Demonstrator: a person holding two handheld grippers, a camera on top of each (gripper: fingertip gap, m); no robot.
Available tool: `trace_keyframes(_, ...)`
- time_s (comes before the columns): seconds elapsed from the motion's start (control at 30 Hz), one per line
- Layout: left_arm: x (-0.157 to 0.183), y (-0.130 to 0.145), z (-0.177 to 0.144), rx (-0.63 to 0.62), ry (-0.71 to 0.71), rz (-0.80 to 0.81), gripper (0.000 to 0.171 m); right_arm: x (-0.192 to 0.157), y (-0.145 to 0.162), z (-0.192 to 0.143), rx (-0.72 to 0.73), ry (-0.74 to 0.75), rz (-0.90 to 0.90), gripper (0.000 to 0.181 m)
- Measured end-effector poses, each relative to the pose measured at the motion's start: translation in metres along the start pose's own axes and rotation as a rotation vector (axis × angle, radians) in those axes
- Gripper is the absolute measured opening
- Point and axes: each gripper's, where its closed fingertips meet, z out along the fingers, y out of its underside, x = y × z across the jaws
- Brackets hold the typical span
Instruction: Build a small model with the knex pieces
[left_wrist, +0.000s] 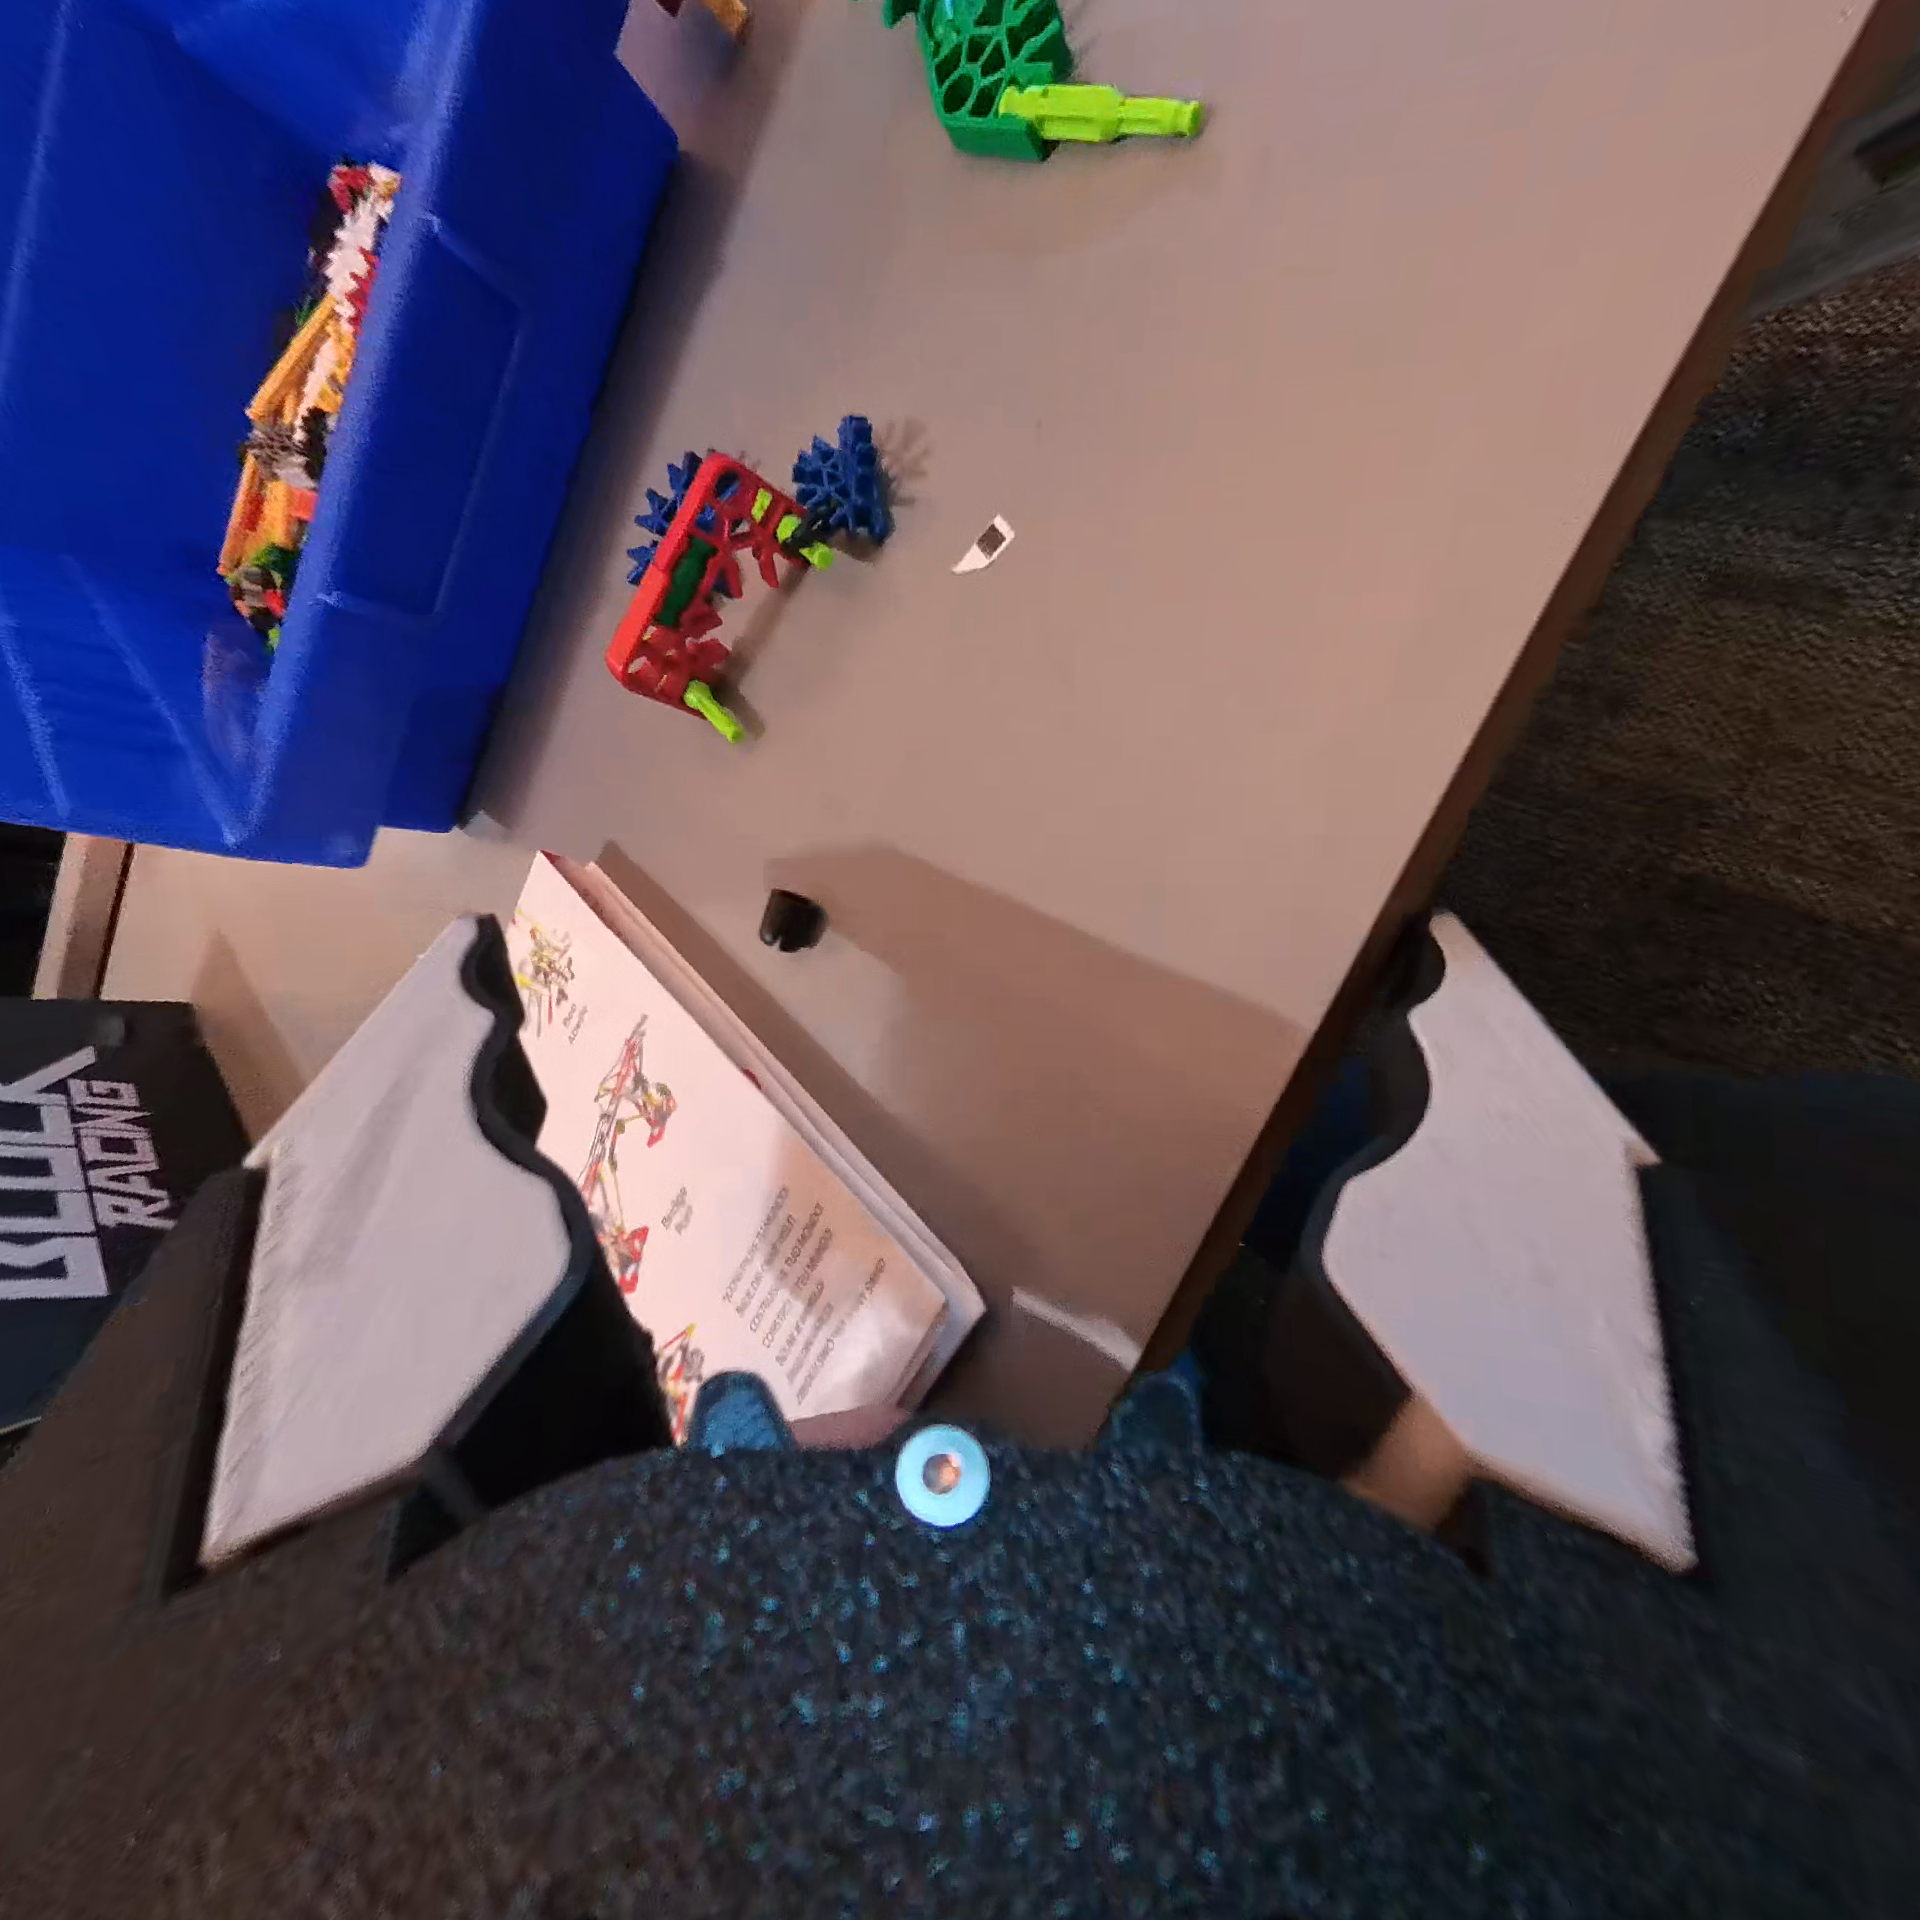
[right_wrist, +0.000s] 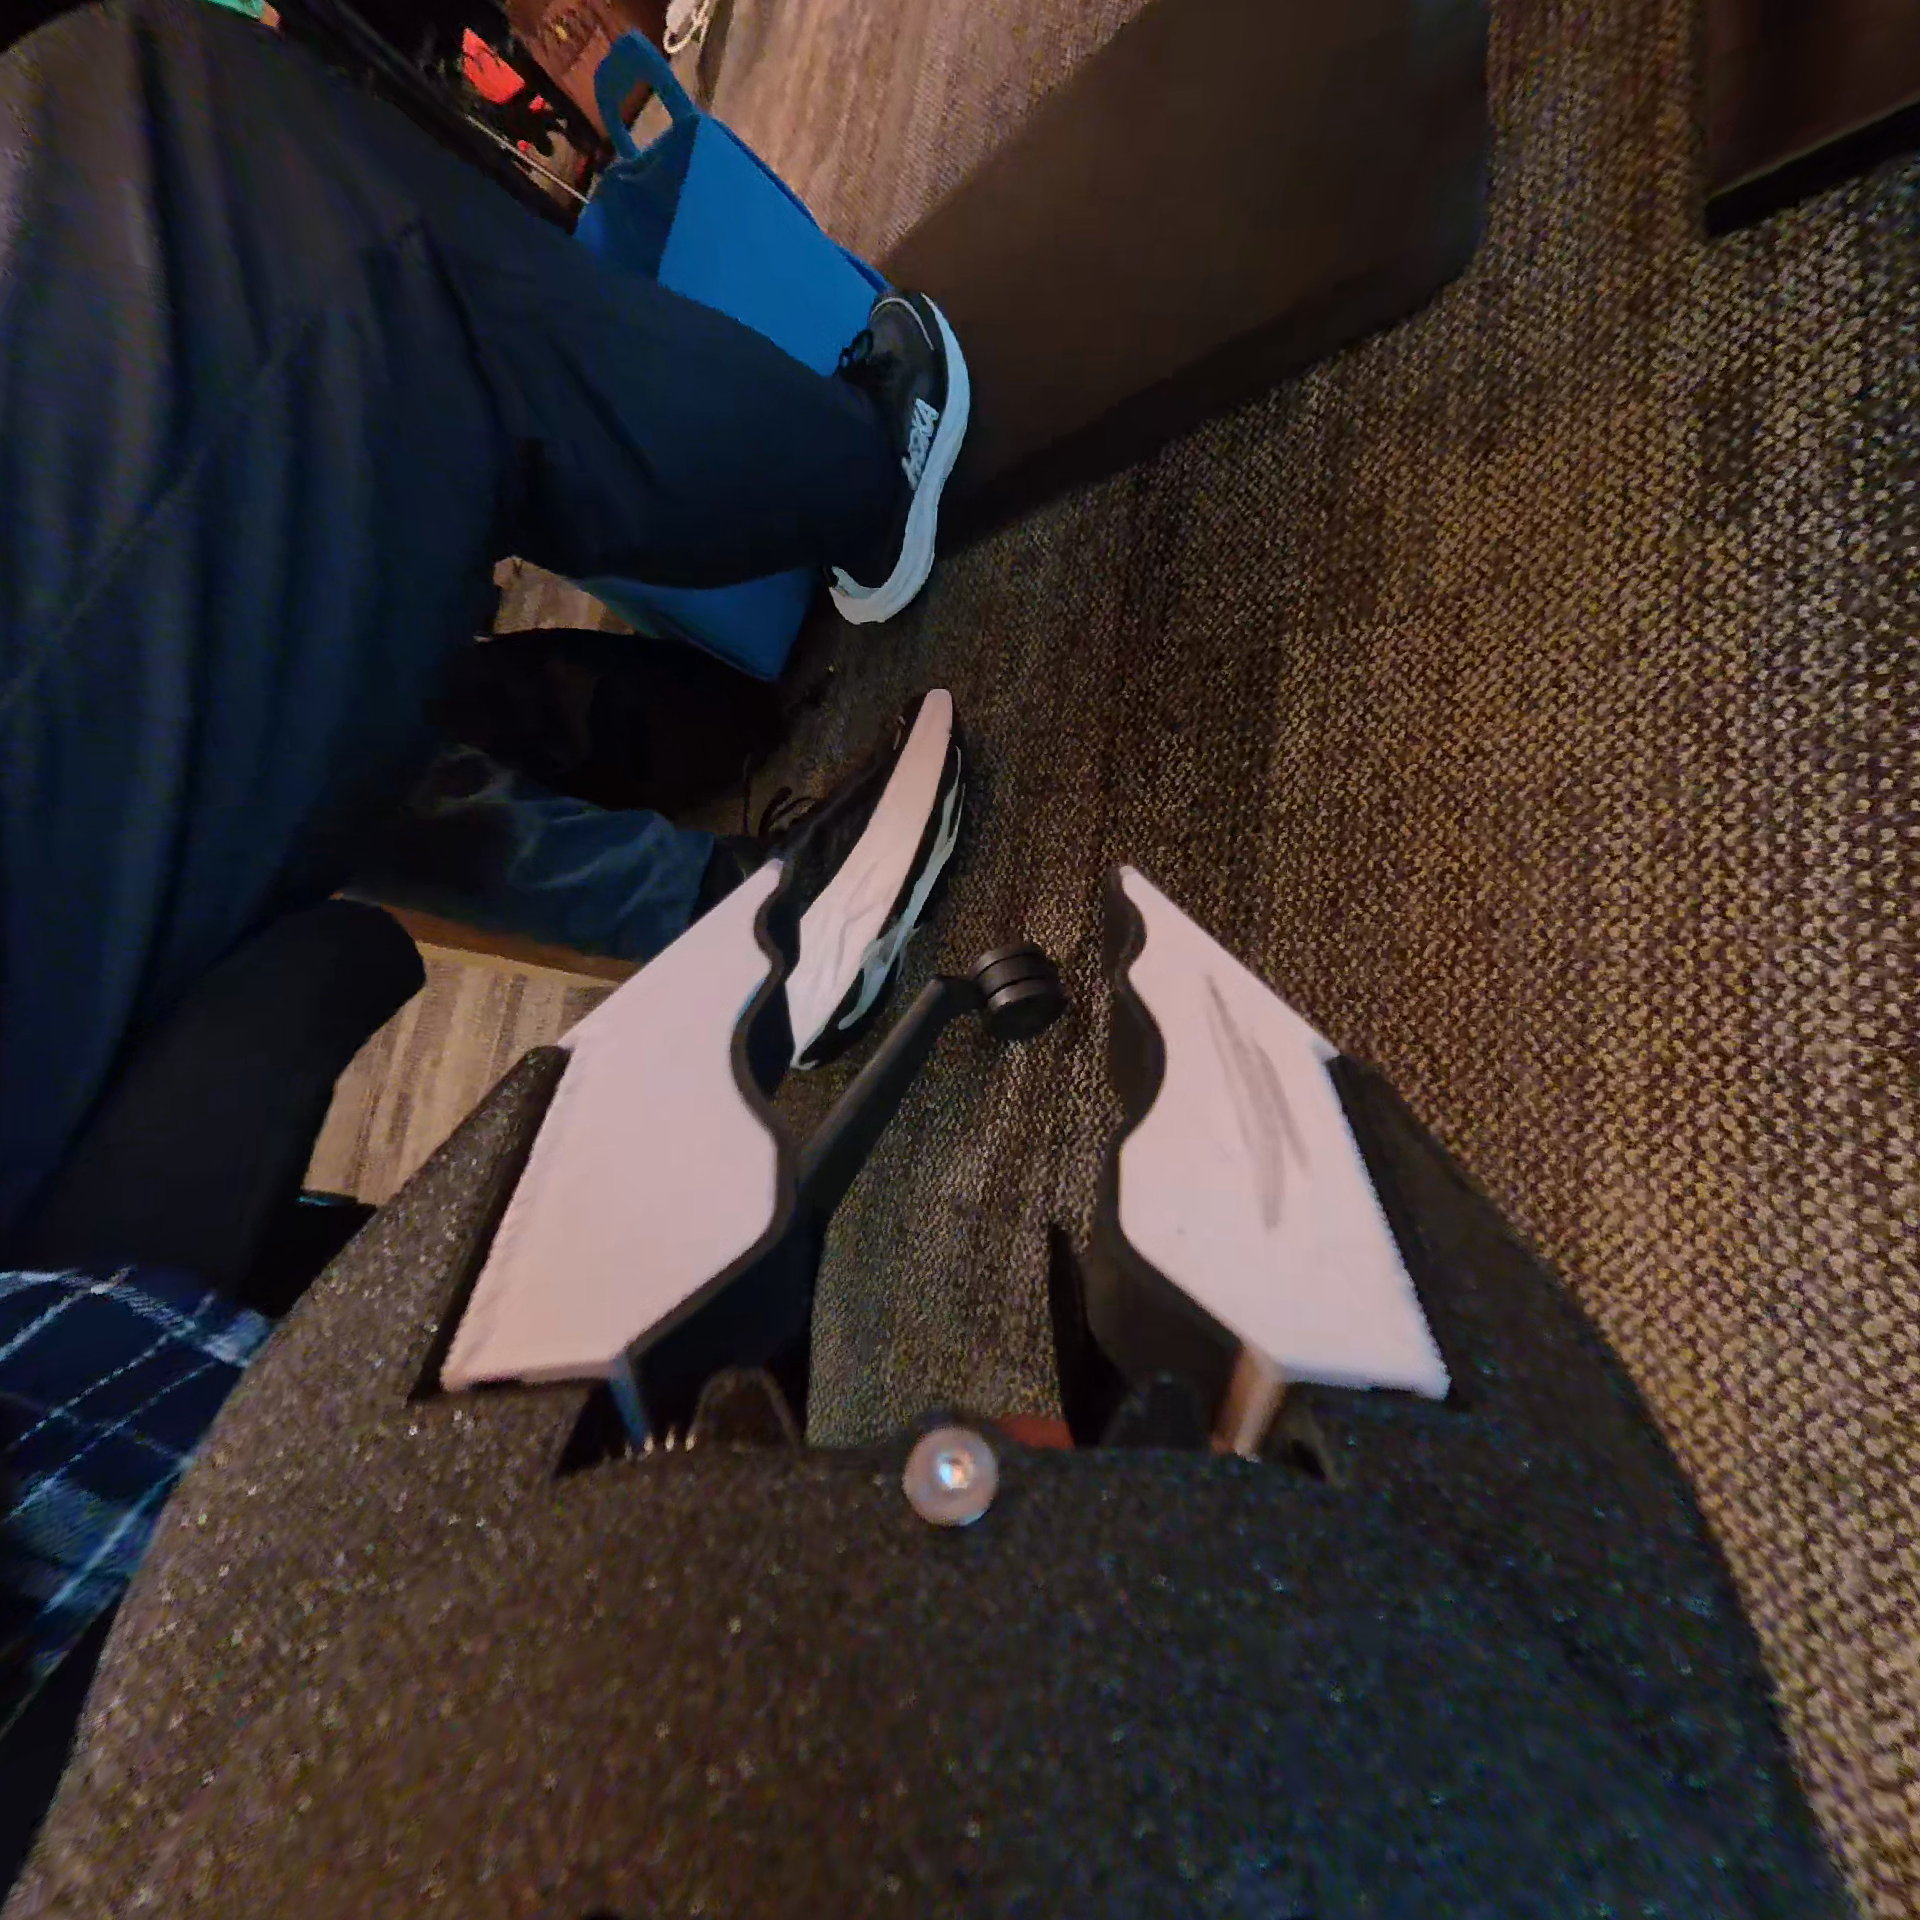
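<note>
The left gripper (left_wrist: 945, 1049), jaws spread wide and empty, hung over the worktop (left_wrist: 1195, 582) with the red-and-blue toy assembly (left_wrist: 743, 571) lying ahead, while the right gripper (right_wrist: 945, 935), also parted and empty, faced the carpet (right_wrist: 1507, 831).

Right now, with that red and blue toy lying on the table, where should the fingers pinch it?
Best bet: the long red frame edge of the red and blue toy. It lies flat on the table, so come straight down from above, one finger each side of the frame's middle. The blue snowflake pieces and lime rods stick out at the ends and look likelier to slip or pop off.
</note>
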Motion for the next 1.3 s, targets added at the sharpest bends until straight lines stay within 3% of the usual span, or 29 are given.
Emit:
trace_keyframes(0.27,-0.002,-0.006,-0.005,0.063,-0.065,0.050,0.157,-0.046,-0.044,-0.038,0.002,0.012,-0.134,0.061)
trace_keyframes(0.53,-0.011,-0.020,-0.024,0.237,-0.113,-0.004,0.157,-0.152,-0.090,-0.122,0.068,0.111,-0.293,0.064)
trace_keyframes(0.63,-0.018,-0.024,-0.034,0.318,-0.119,-0.071,0.156,-0.170,-0.096,-0.146,0.110,0.261,-0.282,0.064)
trace_keyframes(0.7,-0.021,-0.028,-0.040,0.367,-0.135,-0.090,0.157,-0.161,-0.101,-0.171,0.214,0.473,-0.263,0.062)
trace_keyframes(0.83,-0.027,-0.032,-0.051,0.455,-0.146,-0.138,0.157,-0.145,-0.065,-0.223,0.206,0.807,-0.223,0.063)
trace_keyframes(0.97,-0.034,-0.035,-0.061,0.530,-0.135,-0.188,0.157,-0.151,-0.008,-0.268,0.170,0.990,-0.073,0.064)
trace_keyframes(1.1,-0.045,-0.044,-0.087,0.666,-0.139,-0.273,0.157,-0.170,0.041,-0.302,0.102,1.184,-0.082,0.063)
trace_keyframes(1.2,-0.029,-0.076,-0.116,0.753,-0.166,-0.129,0.154,-0.173,0.067,-0.321,0.100,1.285,-0.037,0.057)
trace_keyframes(1.3,0.026,-0.133,-0.142,0.857,-0.044,0.003,0.154,-0.173,0.088,-0.336,0.056,1.368,-0.037,0.048)
